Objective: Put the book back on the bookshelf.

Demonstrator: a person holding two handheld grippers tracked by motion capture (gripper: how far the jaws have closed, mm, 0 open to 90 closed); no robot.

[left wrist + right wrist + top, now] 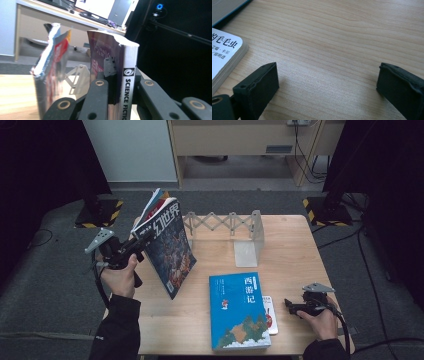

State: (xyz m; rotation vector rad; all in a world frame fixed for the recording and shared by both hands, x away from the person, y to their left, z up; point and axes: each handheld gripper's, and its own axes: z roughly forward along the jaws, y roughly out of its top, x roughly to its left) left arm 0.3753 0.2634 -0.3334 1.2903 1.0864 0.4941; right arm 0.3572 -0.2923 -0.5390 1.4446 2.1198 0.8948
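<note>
My left gripper (131,251) is shut on the spine of a thick science-fiction magazine (167,247), holding it upright and tilted over the table's left edge. In the left gripper view the left gripper (122,83) has its jaws on both sides of the white spine of the magazine (128,75). A second, thinner magazine (156,201) with red and blue on its cover fans out just behind it and stands outside the jaws as the thinner magazine (50,65); I cannot tell what supports it. My right gripper (292,306) rests on the table at the front right, and the right gripper (328,80) is open over bare wood.
A blue book (237,310) lies flat at the front middle, partly over a small white book (270,312), whose corner (224,55) is close to my right gripper's left jaw. A metal expanding book rack (225,226) stands at the back of the wooden table (295,250).
</note>
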